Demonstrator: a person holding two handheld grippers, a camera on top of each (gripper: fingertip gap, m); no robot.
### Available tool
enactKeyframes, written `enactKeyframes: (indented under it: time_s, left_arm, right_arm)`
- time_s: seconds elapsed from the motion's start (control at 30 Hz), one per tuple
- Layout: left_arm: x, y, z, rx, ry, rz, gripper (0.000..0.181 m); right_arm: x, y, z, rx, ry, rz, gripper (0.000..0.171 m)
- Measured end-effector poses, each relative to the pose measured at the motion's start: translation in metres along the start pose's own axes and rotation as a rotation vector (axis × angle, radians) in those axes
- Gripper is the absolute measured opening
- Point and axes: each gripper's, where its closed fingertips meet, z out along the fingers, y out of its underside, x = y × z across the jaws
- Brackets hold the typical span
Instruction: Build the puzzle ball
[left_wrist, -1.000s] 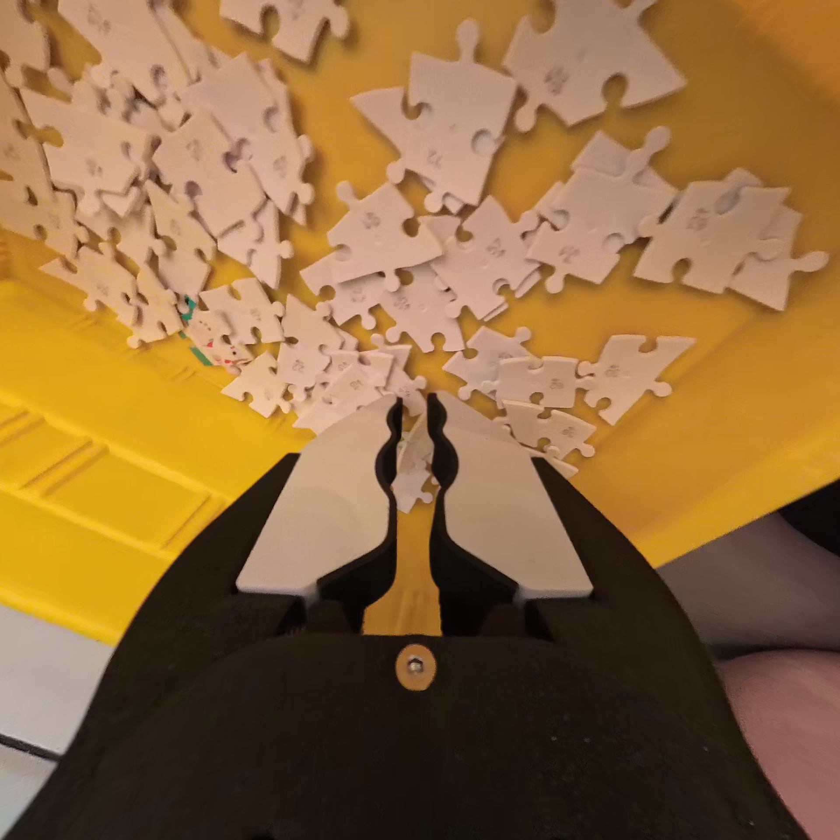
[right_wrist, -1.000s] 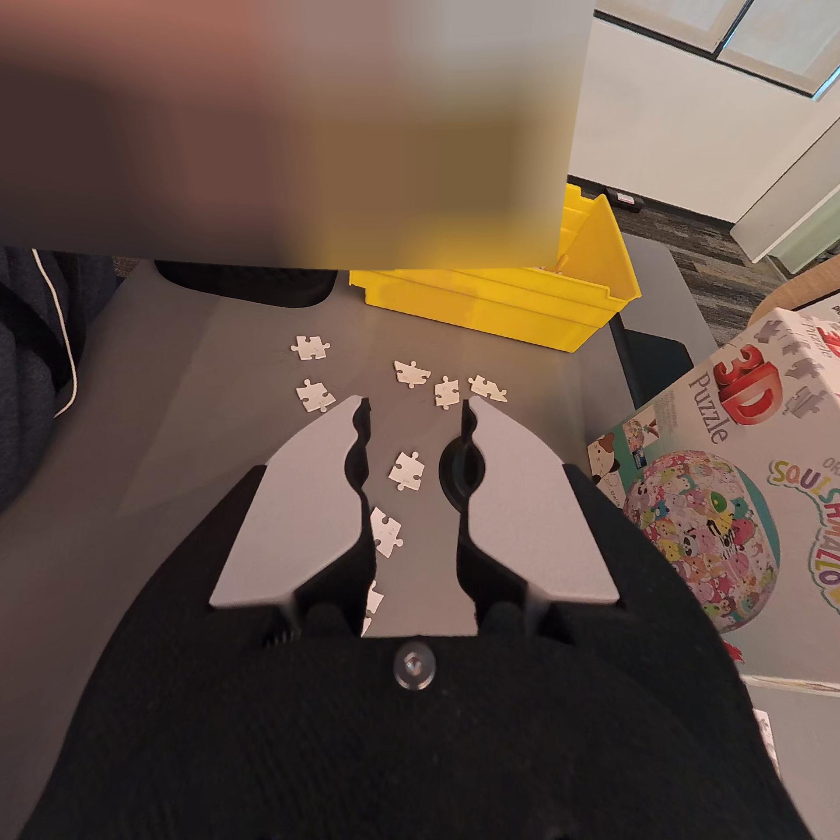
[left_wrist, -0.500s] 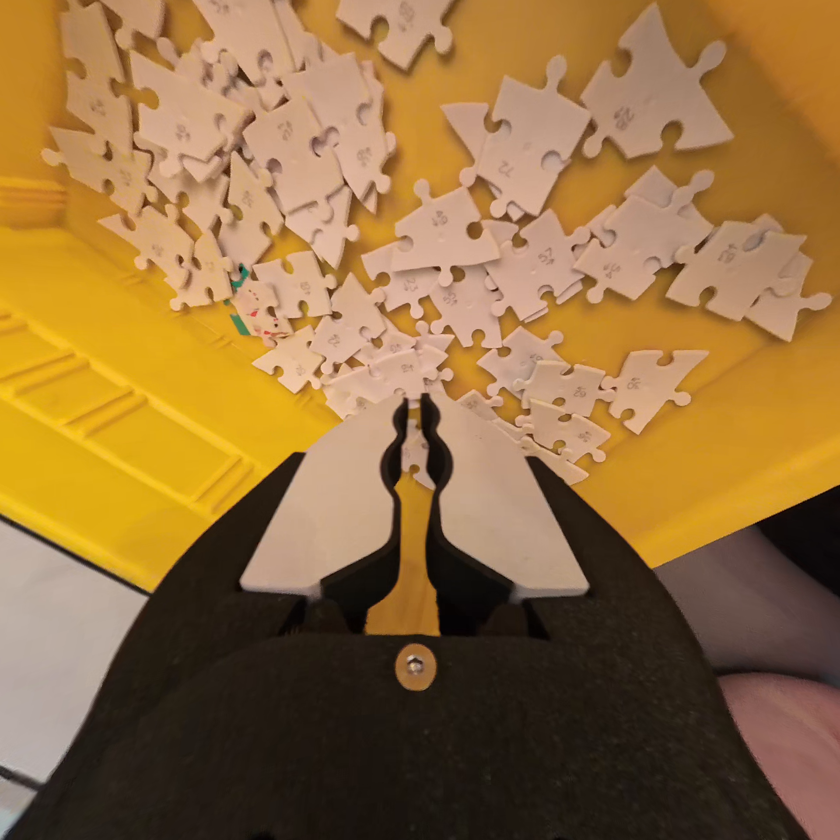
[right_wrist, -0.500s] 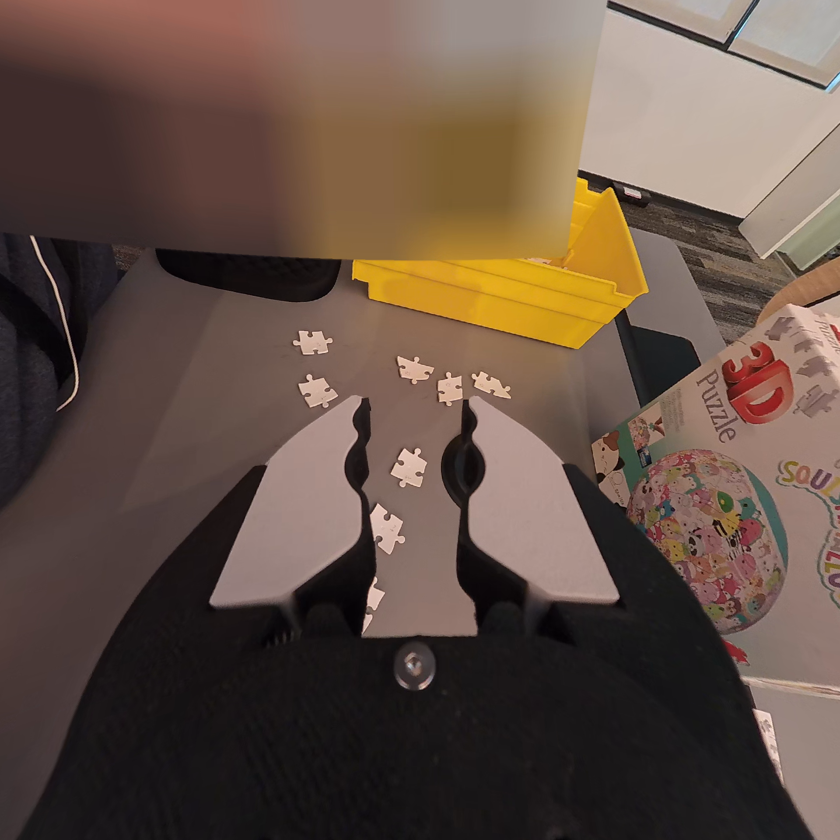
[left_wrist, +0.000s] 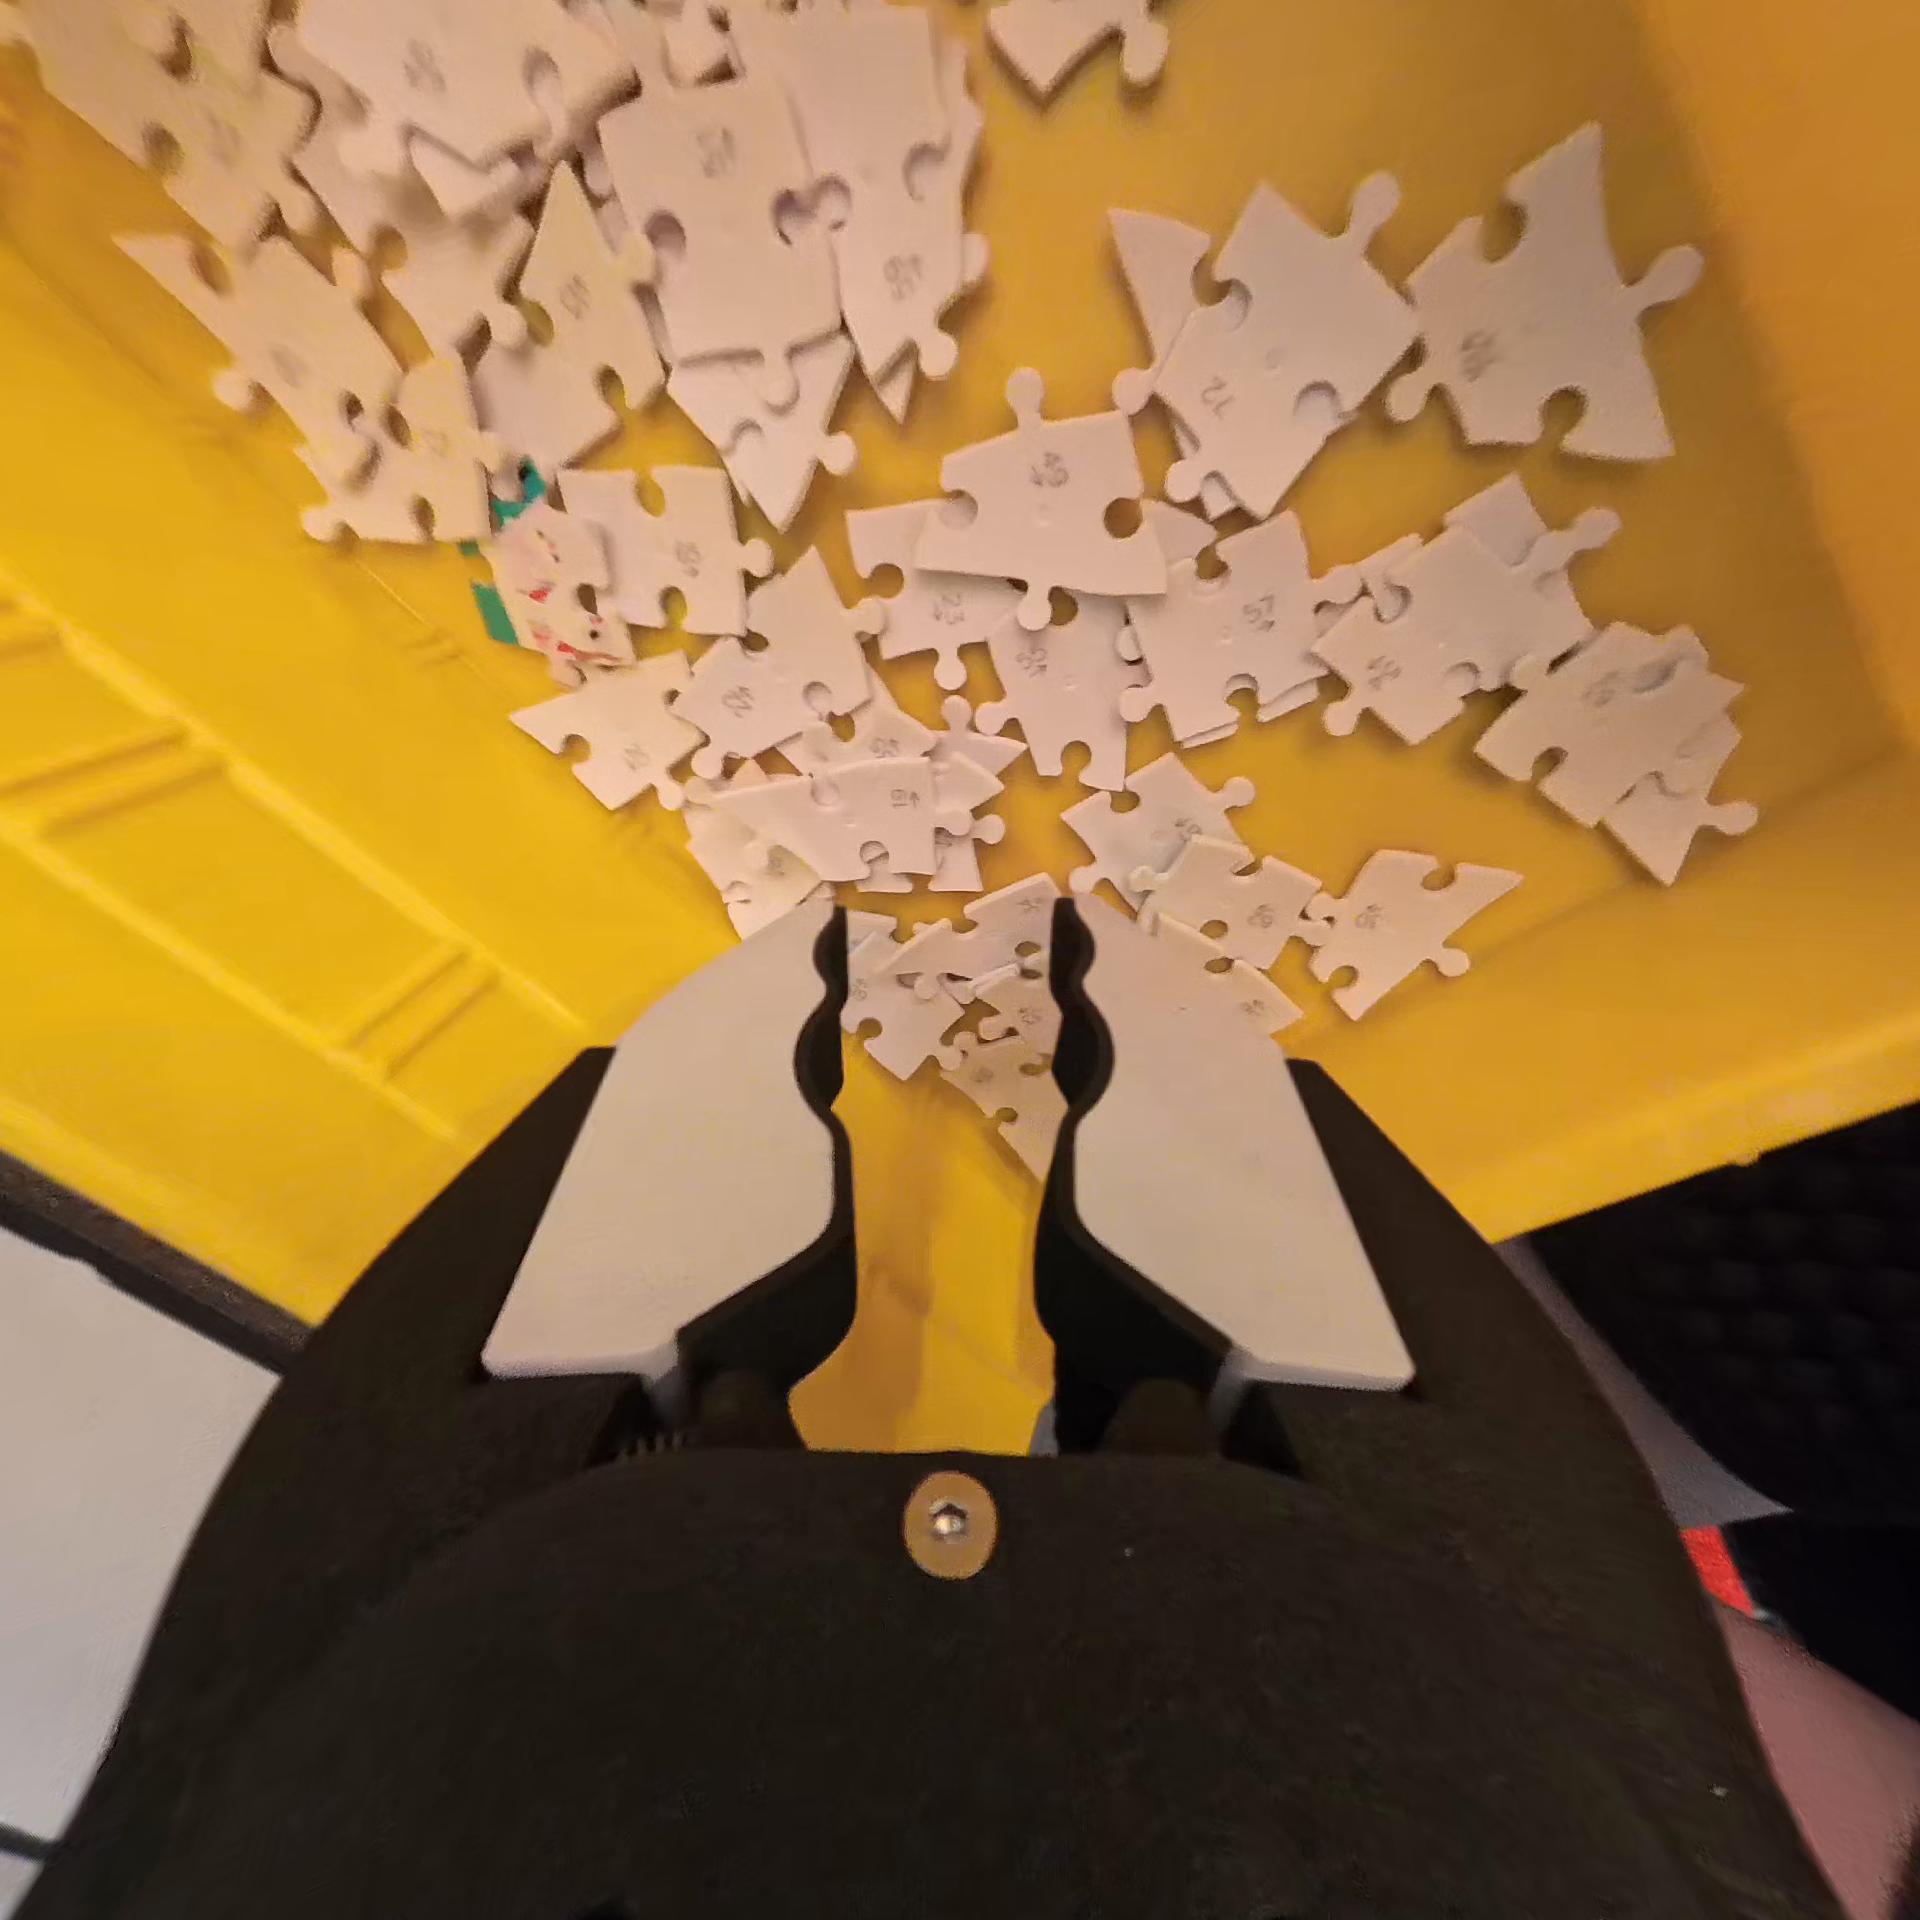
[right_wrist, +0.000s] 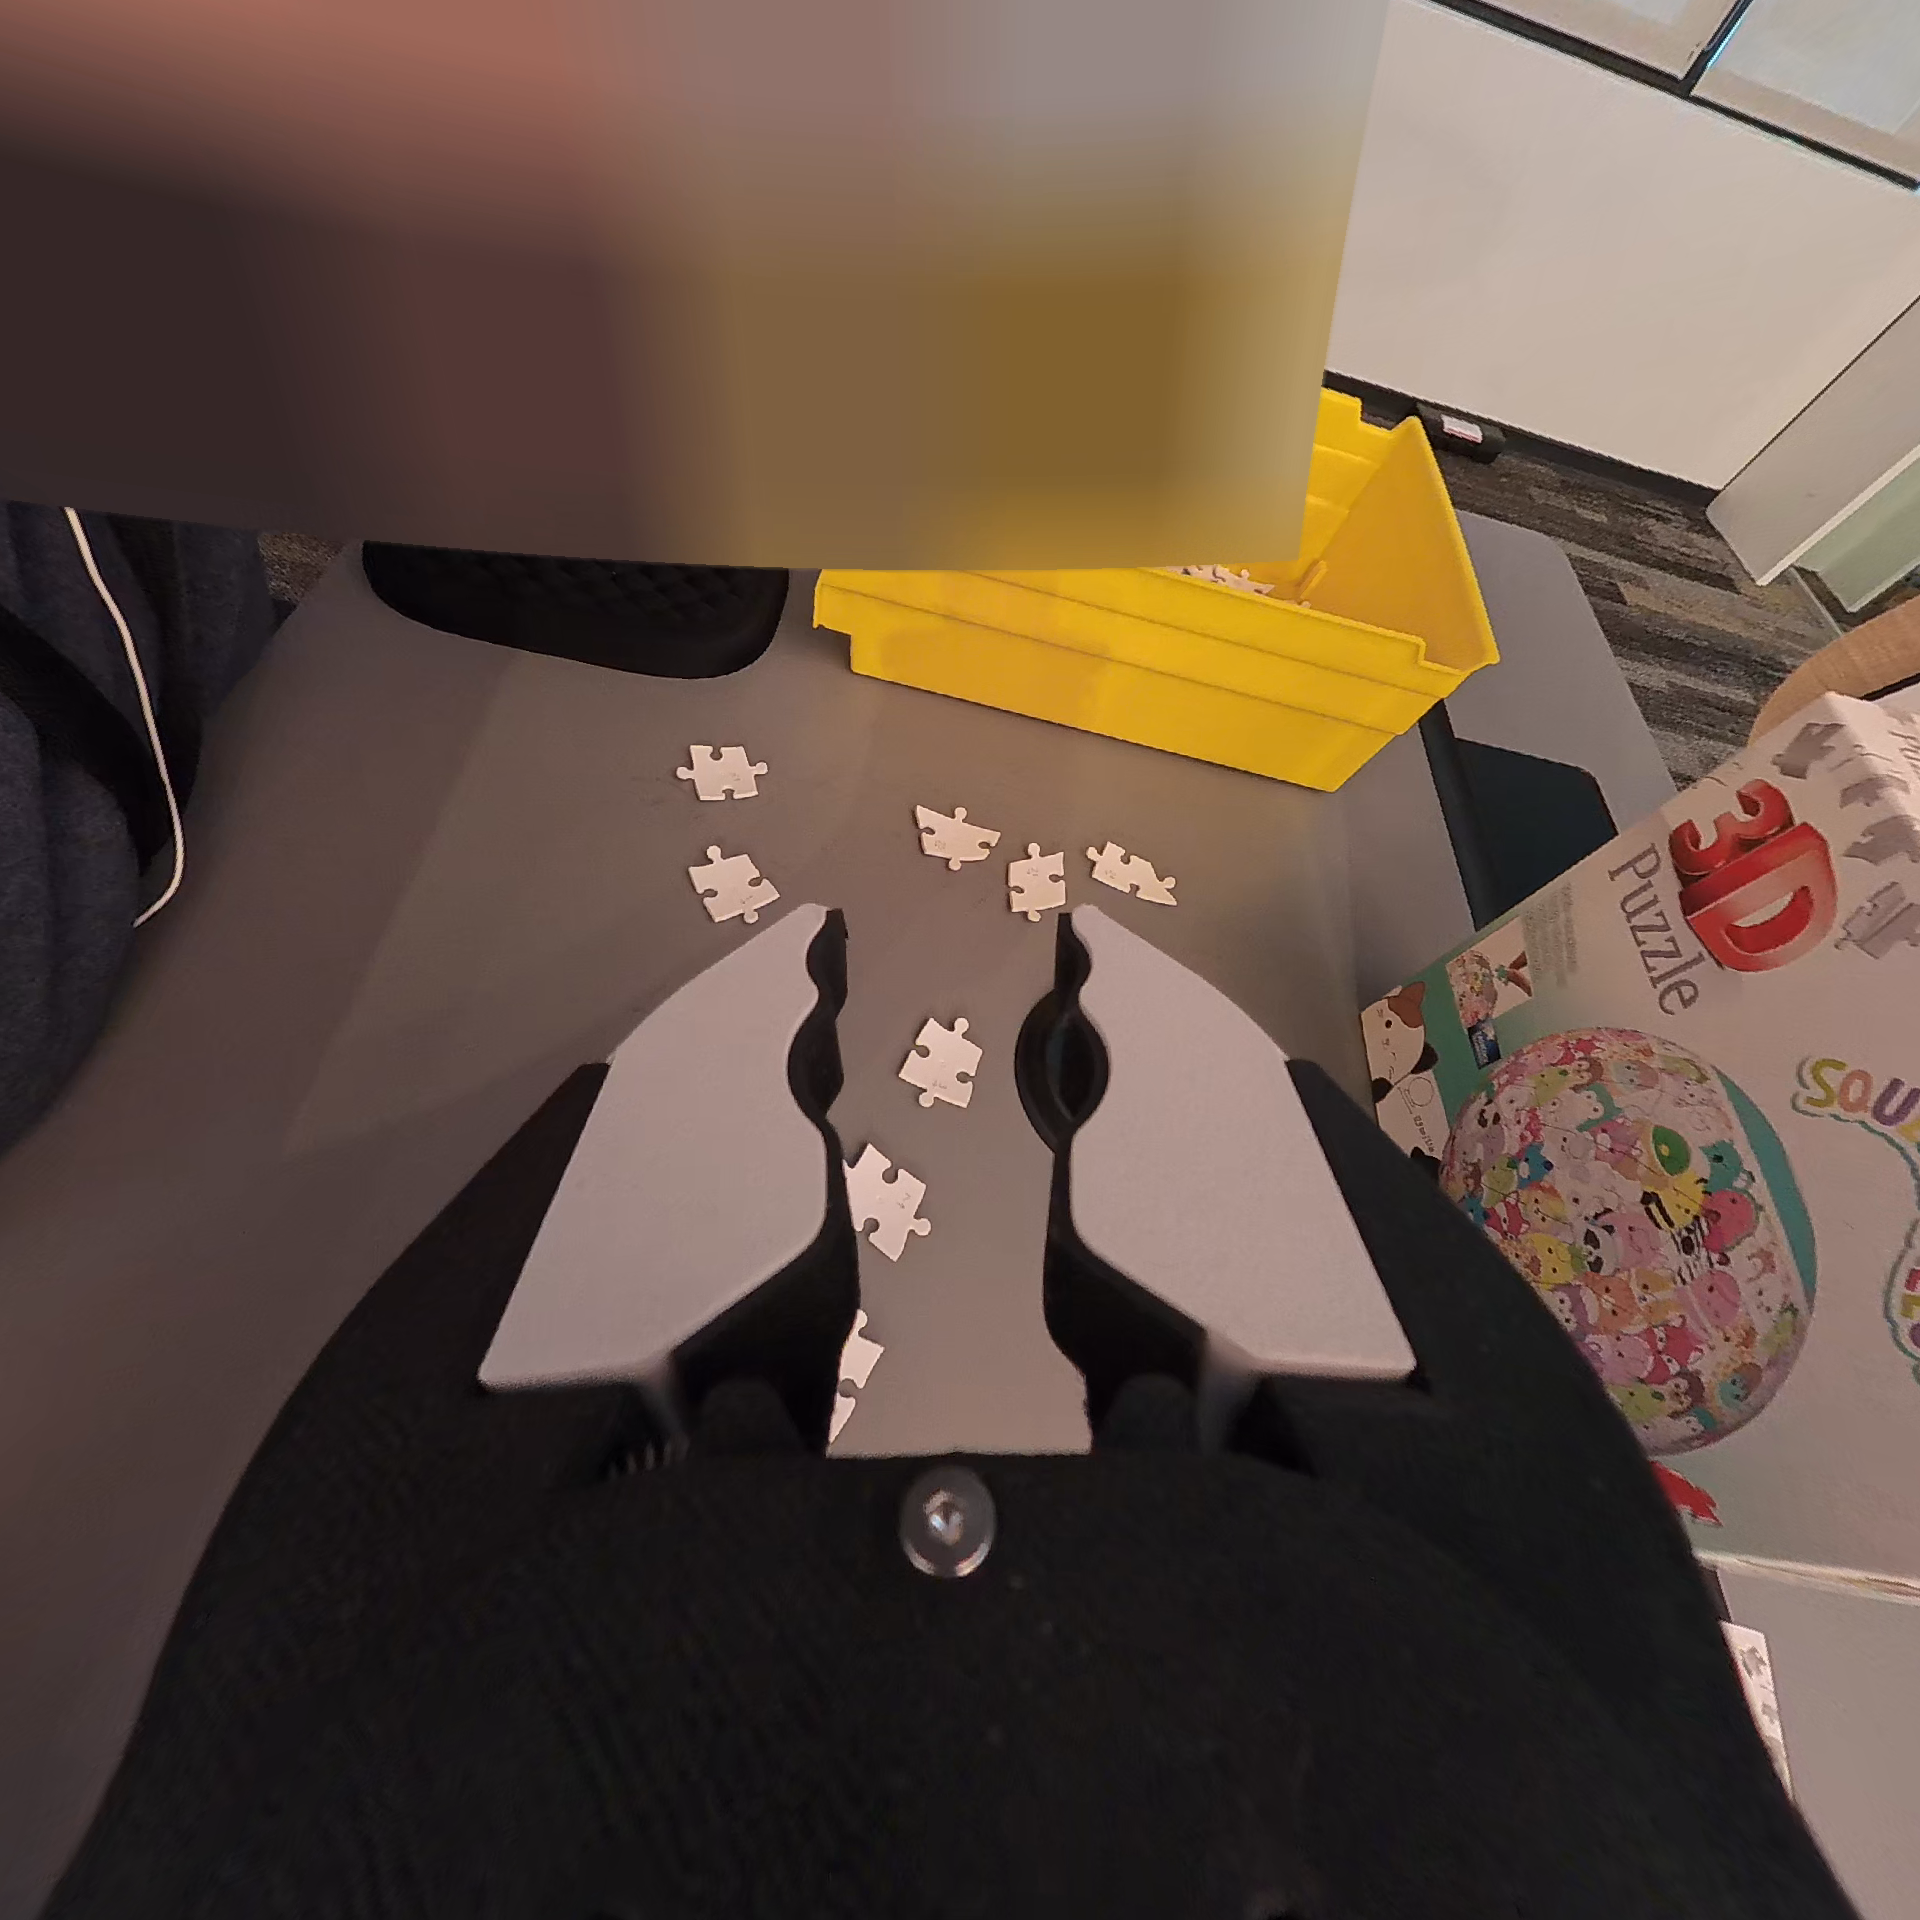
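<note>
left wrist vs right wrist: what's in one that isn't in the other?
Left wrist only: the inside of the yellow bin, its floor strewn with white puzzle pieces, nearly all blank side up, one printed piece near the wall; the left gripper, open, over that pile.

Right wrist only: the grey table, a handful of loose pieces on it, the puzzle box at the right edge, the right gripper, open and empty.

Both: the yellow bin, seen there from outside, with a few white pieces at its rim.
</note>
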Motion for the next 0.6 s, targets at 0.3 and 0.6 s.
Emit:
enactKeyframes:
  time_s: [0.3, 0.6]
  left_arm:
    - [0.018, 0.023, 0.002, -0.138, 0.062, -0.098, 0.055]
    - [0.022, 0.032, 0.012, -0.252, -0.005, -0.078, 0.047]
  right_arm:
    - [-0.001, 0.001, 0.001, -0.003, -0.005, -0.001, 0.039]
    - [-0.003, 0.001, 0.003, -0.009, -0.017, -0.002, 0.039]
